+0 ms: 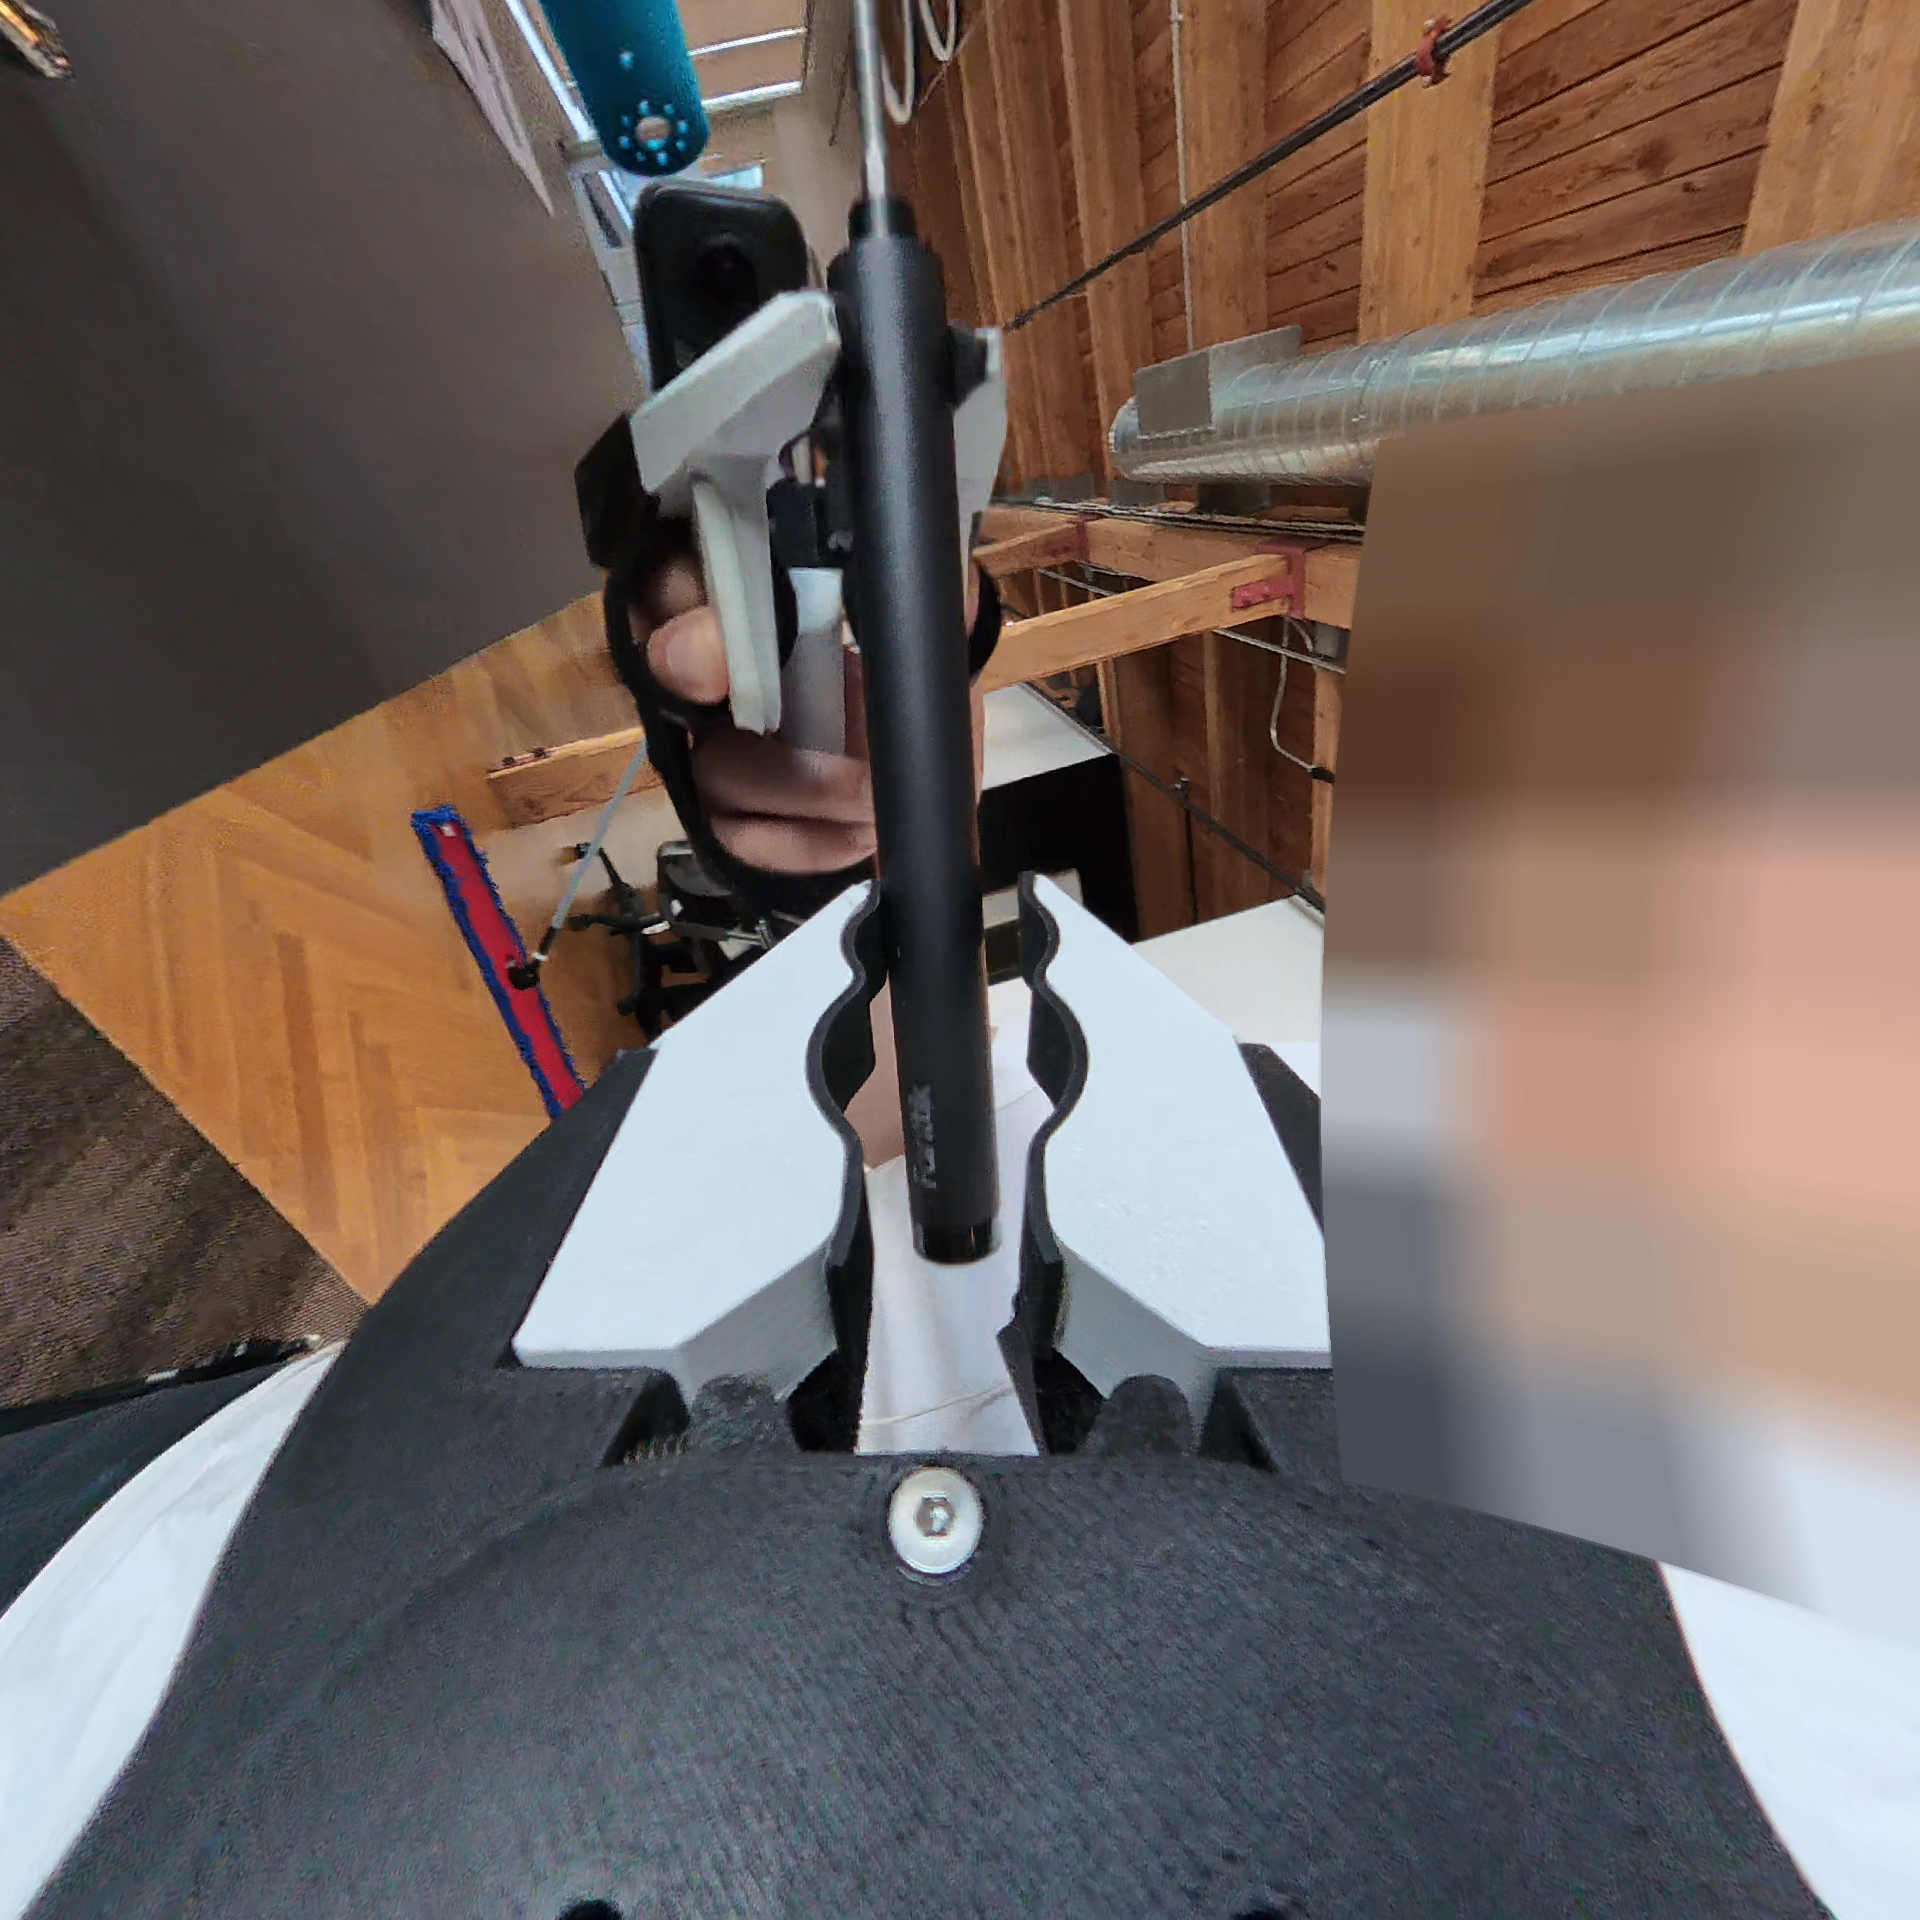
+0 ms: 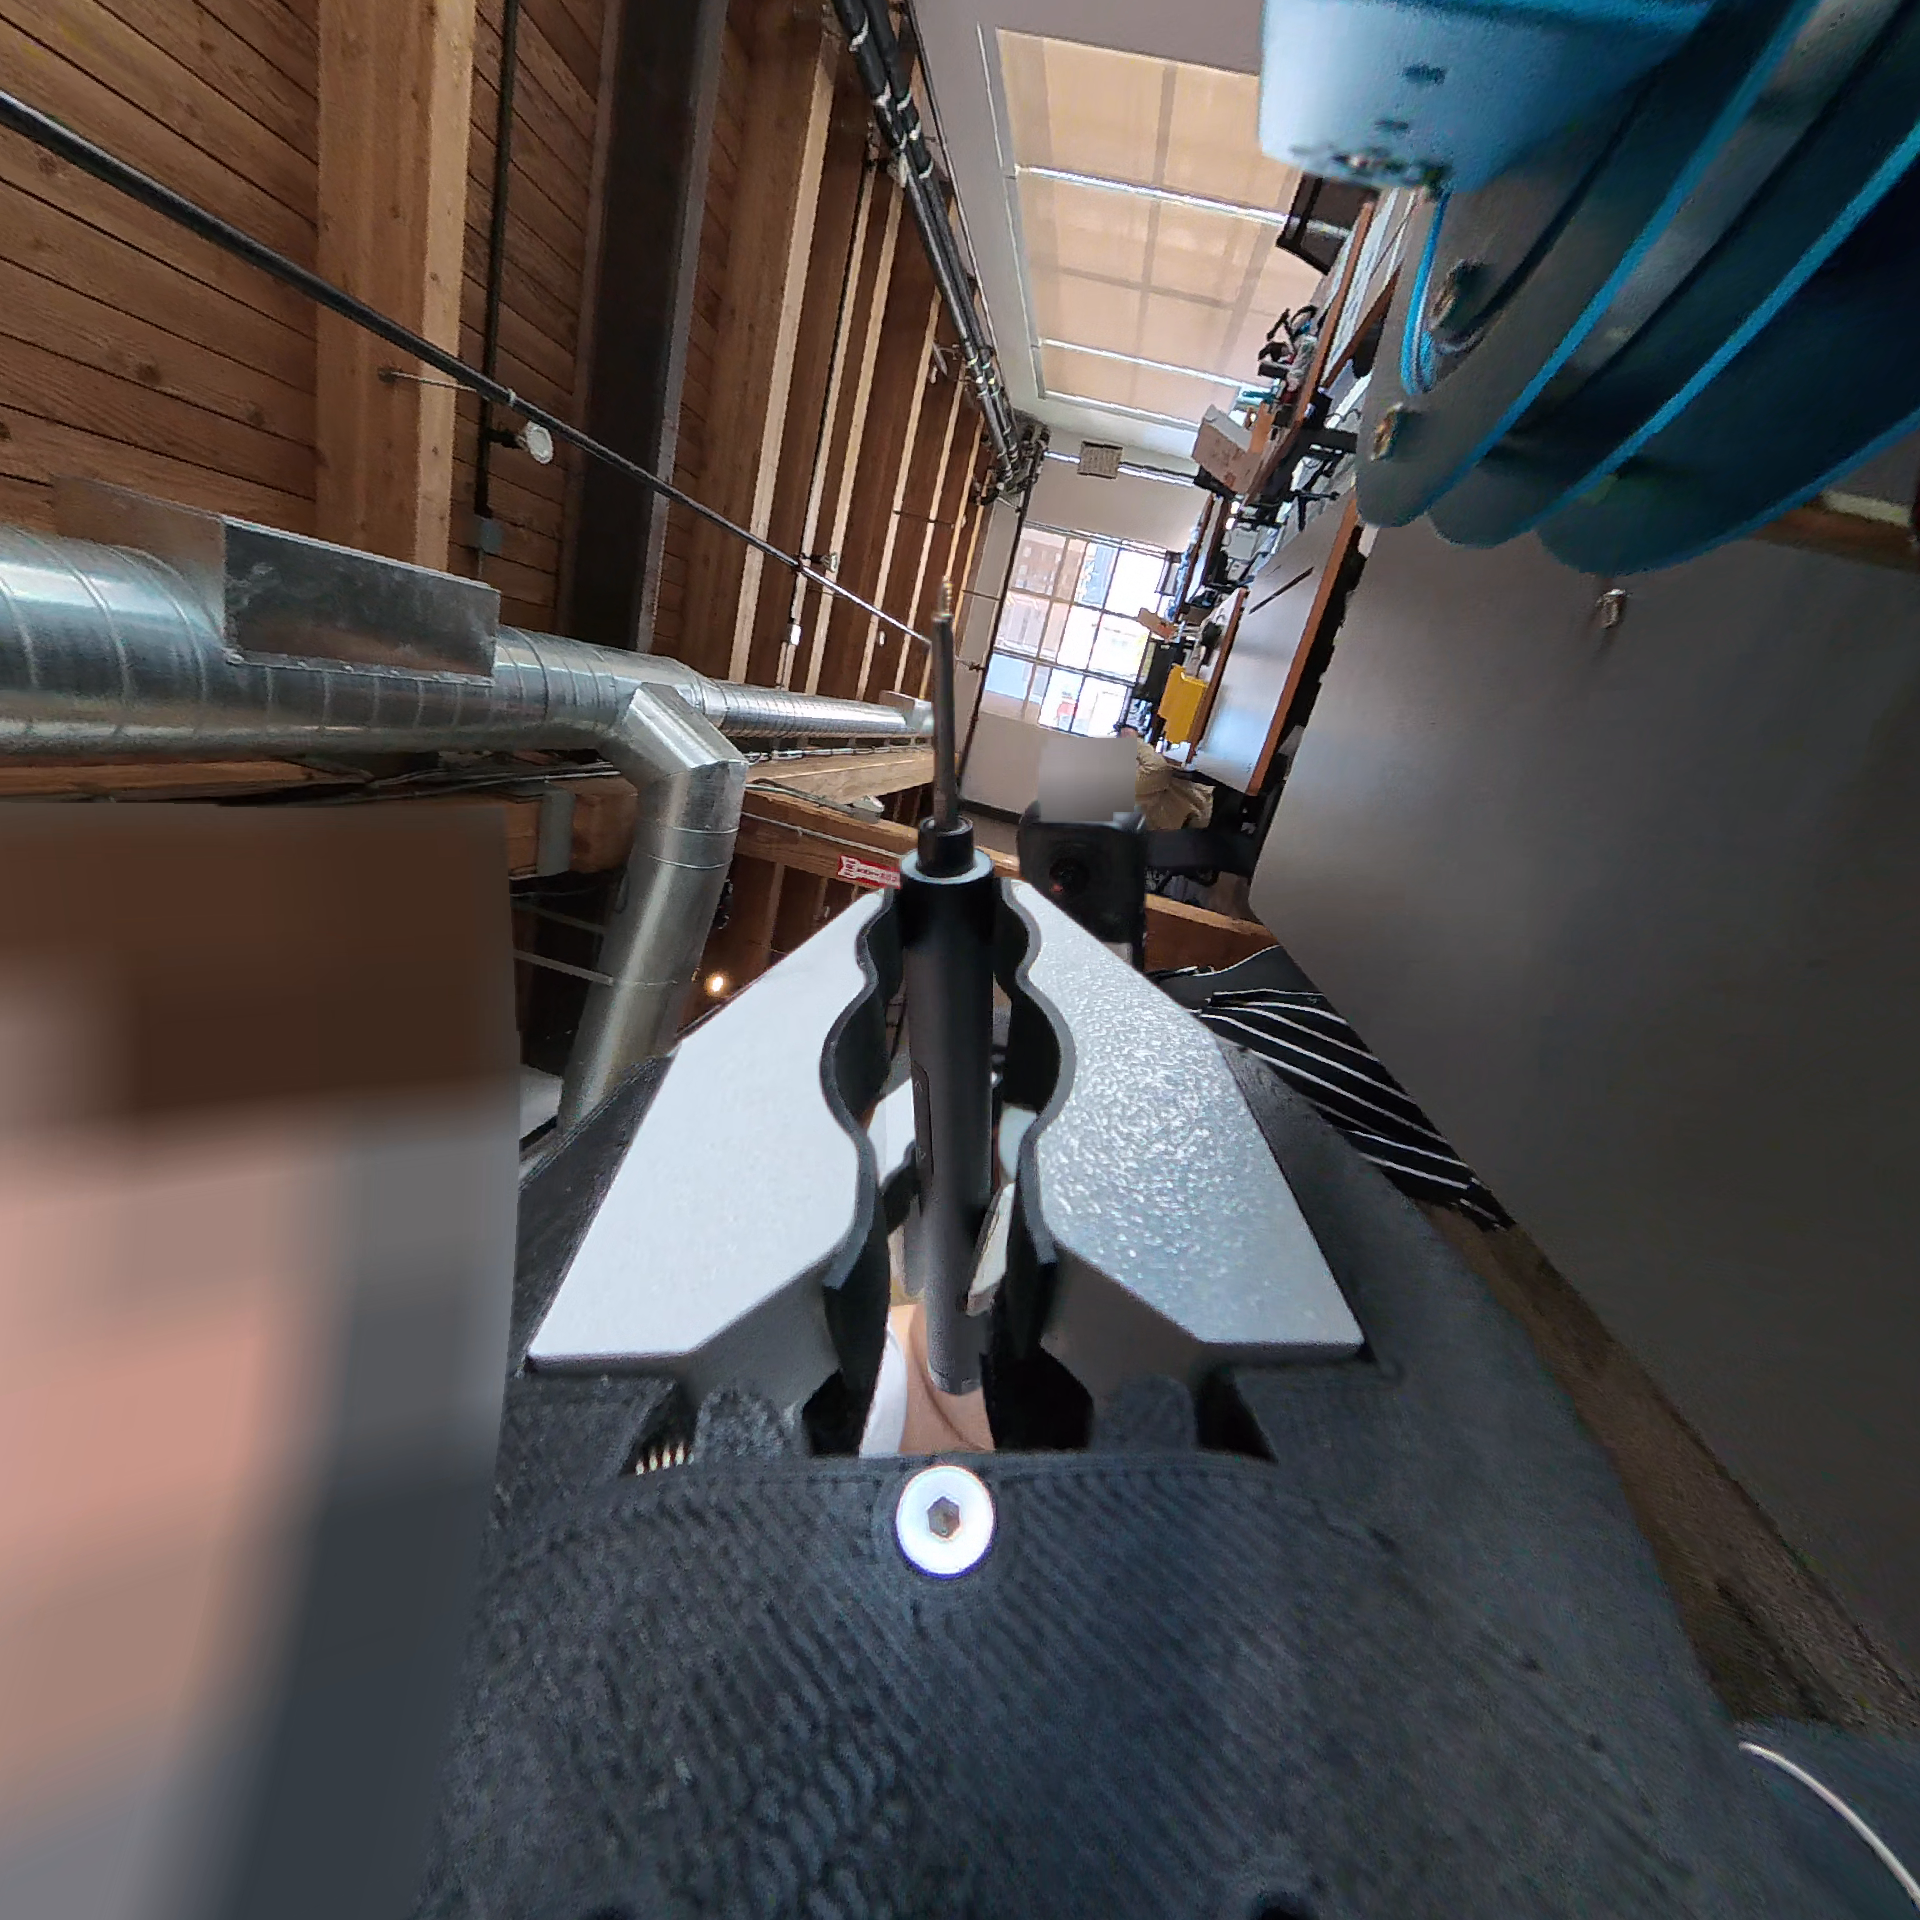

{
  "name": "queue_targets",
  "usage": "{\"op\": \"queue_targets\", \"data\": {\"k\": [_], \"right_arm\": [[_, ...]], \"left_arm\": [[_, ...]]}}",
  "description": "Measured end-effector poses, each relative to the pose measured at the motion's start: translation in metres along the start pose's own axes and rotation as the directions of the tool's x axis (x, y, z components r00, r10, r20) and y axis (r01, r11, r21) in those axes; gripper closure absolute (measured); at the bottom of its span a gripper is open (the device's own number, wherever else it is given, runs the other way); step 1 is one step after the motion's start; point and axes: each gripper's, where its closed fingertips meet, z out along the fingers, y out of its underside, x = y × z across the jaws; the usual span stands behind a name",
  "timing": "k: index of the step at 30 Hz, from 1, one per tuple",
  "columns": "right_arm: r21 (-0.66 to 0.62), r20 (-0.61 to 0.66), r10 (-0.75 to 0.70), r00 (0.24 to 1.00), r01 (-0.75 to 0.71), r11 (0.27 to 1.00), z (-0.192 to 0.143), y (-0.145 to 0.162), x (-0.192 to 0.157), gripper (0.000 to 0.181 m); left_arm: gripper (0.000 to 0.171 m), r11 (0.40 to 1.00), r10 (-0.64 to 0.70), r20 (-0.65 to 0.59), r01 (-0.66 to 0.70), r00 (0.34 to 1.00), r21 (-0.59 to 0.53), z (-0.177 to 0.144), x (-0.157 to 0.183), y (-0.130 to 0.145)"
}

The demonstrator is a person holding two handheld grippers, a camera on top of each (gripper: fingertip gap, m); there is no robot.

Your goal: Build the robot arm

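A black cylindrical powered screwdriver [image 1: 925, 727] with a thin metal bit [image 1: 871, 104] points up toward the ceiling. My left gripper [image 1: 951, 904] is open around its lower half. The left pad touches the barrel and the right pad stands apart from it. The tool's butt end [image 1: 951, 1242] hangs between the fingers. My right gripper [image 2: 945, 904] is shut on the screwdriver [image 2: 940, 1091] near its bit end, with the bit [image 2: 940, 707] sticking out past the fingertips. In the left wrist view the right gripper's white fingers [image 1: 743, 592] grip the barrel higher up, with a hand [image 1: 790, 790] behind them.
A silver duct [image 1: 1455, 384] and wooden ceiling beams [image 1: 1434, 156] are overhead. A teal device [image 2: 1621, 260] hangs at the upper right of the right wrist view. A grey partition [image 2: 1610, 935] stands on the right. A black camera [image 2: 1081, 883] sits just beyond the right fingertips. Tip to tip, the grippers are about 8 cm apart.
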Motion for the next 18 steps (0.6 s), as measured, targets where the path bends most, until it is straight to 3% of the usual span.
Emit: {"op": "queue_targets", "data": {"k": [10,18], "right_arm": [[0.047,-0.053,-0.051,0.997,0.053,0.997,0.009,-0.011,0.013,0.166],[0.193,-0.126,-0.111,0.986,0.134,0.972,0.013,-0.017,0.029,0.166]], "left_arm": [[0.154,0.998,0.034,0.089,-0.030,0.995,-0.050,-0.017,-0.011,-0.002],[0.155,0.984,-0.036,0.005,0.037,0.999,-0.176,-0.037,-0.025,-0.011]]}}
